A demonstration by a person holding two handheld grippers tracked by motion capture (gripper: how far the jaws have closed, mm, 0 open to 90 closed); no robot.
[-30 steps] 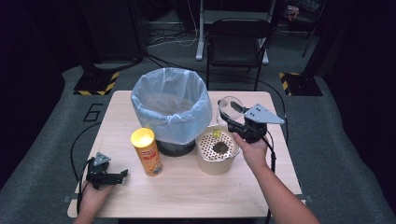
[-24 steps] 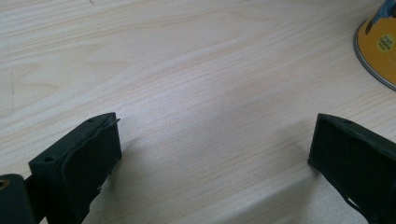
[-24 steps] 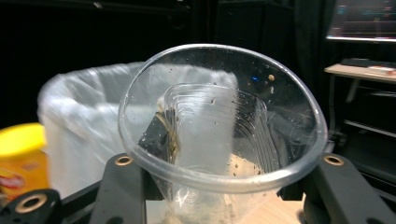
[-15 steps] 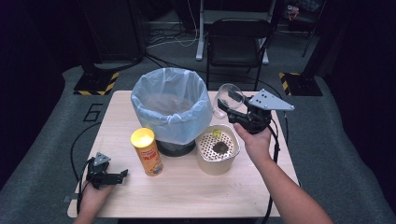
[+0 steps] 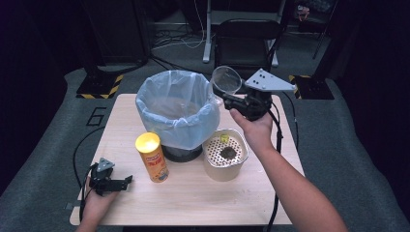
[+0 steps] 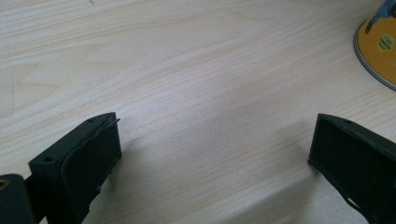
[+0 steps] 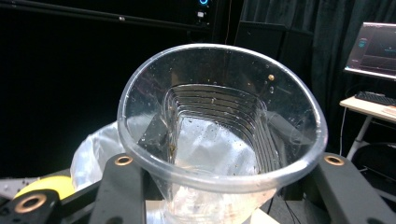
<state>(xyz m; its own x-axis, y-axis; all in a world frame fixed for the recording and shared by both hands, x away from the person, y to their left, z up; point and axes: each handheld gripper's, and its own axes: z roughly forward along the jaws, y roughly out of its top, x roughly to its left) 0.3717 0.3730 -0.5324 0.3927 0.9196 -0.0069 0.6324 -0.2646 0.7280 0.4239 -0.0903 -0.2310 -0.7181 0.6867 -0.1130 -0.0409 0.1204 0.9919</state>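
Two grippers in play. Right gripper (image 5: 231, 99) clamps a clear plastic cup (image 5: 226, 80), squashed between its jaws, held up just beside the bag-lined bin (image 5: 177, 108); strainer pot (image 5: 224, 153) sits below it. Left gripper (image 5: 126, 181) spread wide, empty, low over the table (image 5: 193, 198), yellow can (image 5: 151, 156) just ahead-right.
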